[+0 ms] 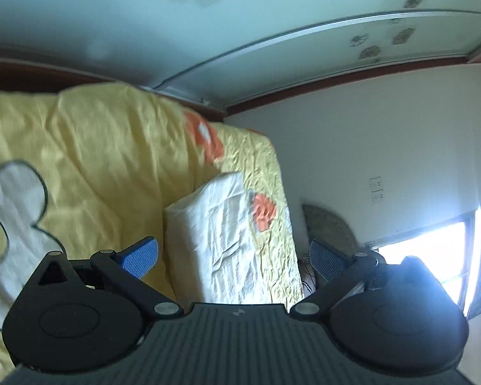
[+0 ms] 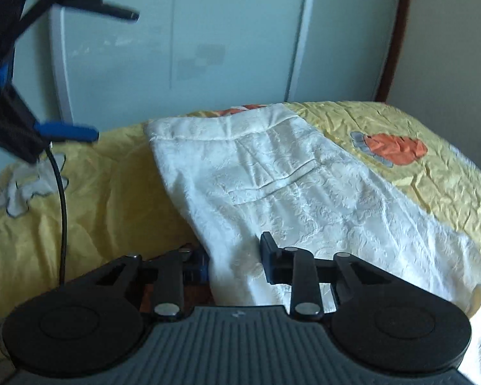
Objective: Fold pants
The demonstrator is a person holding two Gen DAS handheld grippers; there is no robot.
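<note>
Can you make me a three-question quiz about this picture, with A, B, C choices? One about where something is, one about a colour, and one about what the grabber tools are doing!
1. Where do the white pants lie?
A. On the yellow bedspread
B. On the floor
C. Hung on the wardrobe door

2. What colour are the pads on the left tool?
A. Red
B. Blue
C. Green

3. How does the right tool stand?
A. Wide open above the bed
B. Closed on nothing
C. Closed on the pants

Answers:
1. A, the right wrist view shows the pants spread over the yellow flowered cover.
2. B, both pads in the left wrist view are blue.
3. C, white cloth sits pinched between its two fingers, while the left tool is wide open and empty.
</note>
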